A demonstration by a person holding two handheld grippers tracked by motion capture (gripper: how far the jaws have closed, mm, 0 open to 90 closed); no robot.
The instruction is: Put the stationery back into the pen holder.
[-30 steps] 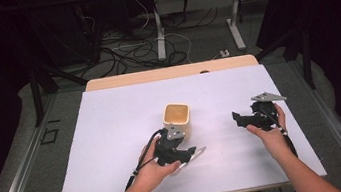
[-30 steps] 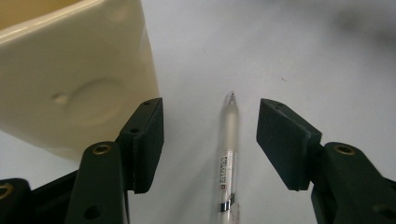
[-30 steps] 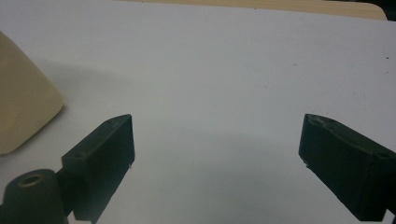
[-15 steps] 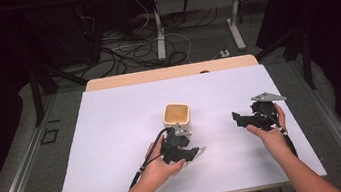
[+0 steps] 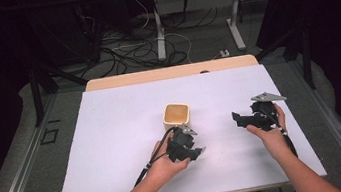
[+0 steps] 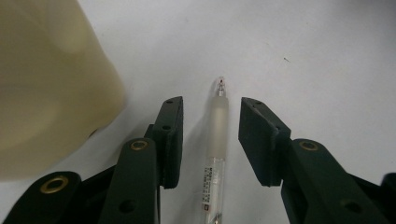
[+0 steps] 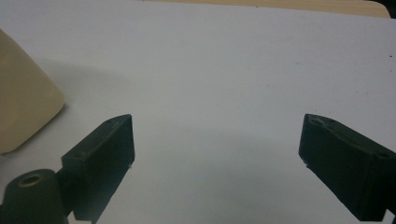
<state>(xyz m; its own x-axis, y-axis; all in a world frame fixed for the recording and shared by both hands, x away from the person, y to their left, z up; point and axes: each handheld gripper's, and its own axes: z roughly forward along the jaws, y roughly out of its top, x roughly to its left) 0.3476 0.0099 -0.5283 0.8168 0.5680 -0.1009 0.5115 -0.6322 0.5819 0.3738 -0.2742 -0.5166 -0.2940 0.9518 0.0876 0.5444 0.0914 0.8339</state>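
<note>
A clear pen (image 6: pixel 218 126) lies flat on the white table (image 5: pixel 113 134), tip pointing away from me. My left gripper (image 6: pixel 211 105) is lowered over it with one jaw on each side. The jaws have just been closing, but a narrow gap still shows on both sides of the pen. A cream square cup (image 5: pixel 176 115) stands upright just beyond and to the left of this gripper (image 5: pixel 186 147), close to its left jaw (image 6: pixel 46 84). My right gripper (image 5: pixel 242 118) hovers at the right of the table, jaws wide open (image 7: pixel 217 122) with nothing between them, the cup (image 7: pixel 23 112) off to its left.
A wooden strip (image 5: pixel 170 72) runs along the table's far edge. Beyond it, cables and table legs (image 5: pixel 159 32) lie on the dark floor. Bare white surface stretches left of the cup and between the two grippers.
My left hand has shifted a little to the right and lower beside the cup. The right hand has stayed where it was.
</note>
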